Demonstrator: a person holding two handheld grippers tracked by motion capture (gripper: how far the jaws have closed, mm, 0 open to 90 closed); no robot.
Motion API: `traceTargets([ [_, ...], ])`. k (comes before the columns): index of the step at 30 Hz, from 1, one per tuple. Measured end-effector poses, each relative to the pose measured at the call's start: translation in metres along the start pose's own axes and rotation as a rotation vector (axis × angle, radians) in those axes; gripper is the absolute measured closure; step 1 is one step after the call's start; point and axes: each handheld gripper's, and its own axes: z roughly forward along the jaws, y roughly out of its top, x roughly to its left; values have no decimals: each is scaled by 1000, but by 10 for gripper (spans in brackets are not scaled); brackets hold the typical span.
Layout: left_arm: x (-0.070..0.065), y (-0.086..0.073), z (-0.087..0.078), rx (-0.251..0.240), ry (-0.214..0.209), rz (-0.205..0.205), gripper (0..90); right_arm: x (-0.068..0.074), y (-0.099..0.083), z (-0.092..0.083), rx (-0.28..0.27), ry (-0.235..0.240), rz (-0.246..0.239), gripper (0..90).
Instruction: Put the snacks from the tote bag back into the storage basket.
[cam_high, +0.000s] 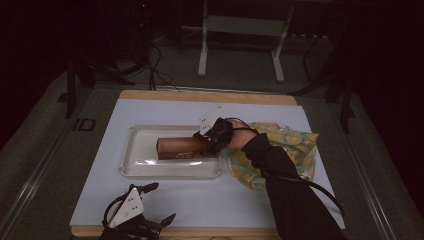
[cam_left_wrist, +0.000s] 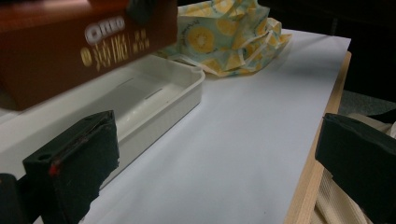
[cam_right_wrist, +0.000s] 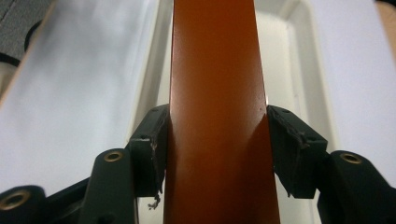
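Right, my right gripper (cam_high: 210, 142) has its fingers clamped on one end of the brown Oreo box (cam_high: 182, 148), box hanging over the white tray (cam_high: 131, 167). Left gripper (cam_high: 152, 205) idles at the near desk edge, fingers wide apart, nothing in them. Risk: end-only grip, so the far end could droop and catch the tray rim, or the box could twist out. Right gripper view shows pads (cam_right_wrist: 150, 154) squeezing both side faces; left gripper view shows the label and the yellow cloth (cam_left_wrist: 229, 35) beyond.

Box (cam_high: 177, 148) over tray (cam_high: 135, 167), cloth (cam_high: 295, 145) rightward.
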Motion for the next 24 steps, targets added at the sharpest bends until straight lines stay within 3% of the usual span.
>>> traceTargets([
  [24,0,0,0,-5,-3,-1,0,-7,-30,40,36,11,73,428],
])
